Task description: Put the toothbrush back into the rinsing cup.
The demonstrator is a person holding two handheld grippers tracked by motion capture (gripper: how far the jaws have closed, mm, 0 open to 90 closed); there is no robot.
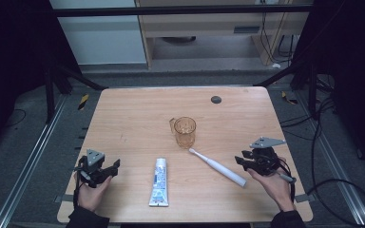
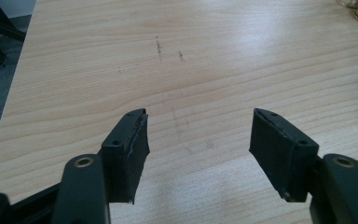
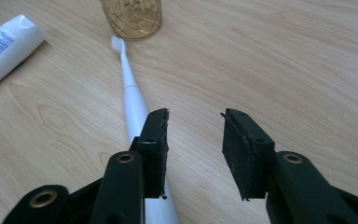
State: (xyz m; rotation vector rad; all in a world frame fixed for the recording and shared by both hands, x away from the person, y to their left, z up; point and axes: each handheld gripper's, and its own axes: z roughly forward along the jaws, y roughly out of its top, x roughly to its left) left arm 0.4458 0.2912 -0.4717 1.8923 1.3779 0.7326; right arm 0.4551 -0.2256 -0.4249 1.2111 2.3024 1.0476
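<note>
Toothbrush (image 1: 217, 166) lies flat on counter (image 1: 133, 114), right of centre, bristle head just beside amber cup (image 1: 185, 131), handle end near right claw (image 1: 245, 161). Right claw part-spread, nothing between pads, brush alongside. Left claw (image 1: 114, 167) spread, empty. Brush looks light, stiff, smooth, likely slippery; grip mid-handle.

The tube (image 3: 2, 49), upper left of the right gripper view, carries blue print too small to read.
</note>
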